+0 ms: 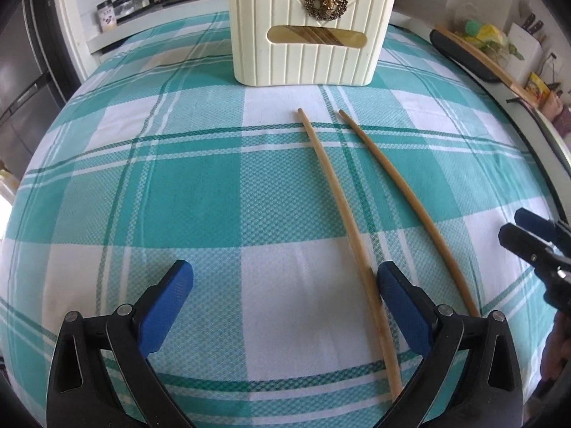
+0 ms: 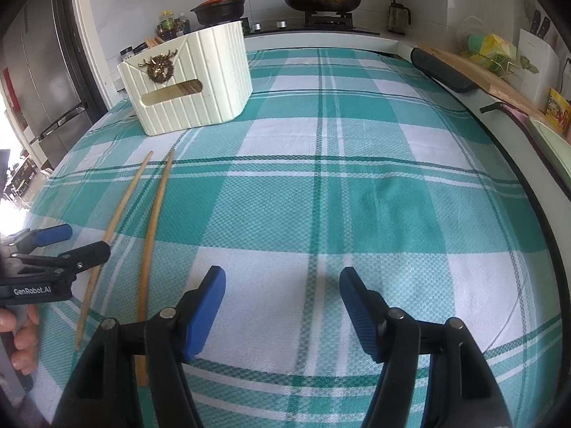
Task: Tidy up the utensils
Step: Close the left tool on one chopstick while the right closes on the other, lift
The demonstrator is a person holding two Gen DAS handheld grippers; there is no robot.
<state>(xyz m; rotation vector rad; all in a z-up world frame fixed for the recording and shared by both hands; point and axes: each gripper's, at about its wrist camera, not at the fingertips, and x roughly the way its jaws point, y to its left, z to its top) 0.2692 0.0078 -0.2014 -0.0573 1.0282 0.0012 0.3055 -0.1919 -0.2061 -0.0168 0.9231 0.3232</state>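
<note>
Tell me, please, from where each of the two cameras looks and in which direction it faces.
Left wrist: sits on the left gripper, looks down over its open jaws at the cream holder straight ahead and two chopsticks; the right gripper shows at the right edge.
Right wrist: sits on the right gripper, jaws open over bare checked cloth, facing the stove; the left gripper and a hand show at the left edge.
Shared: holder, chopsticks, cloth, each other's gripper.
</note>
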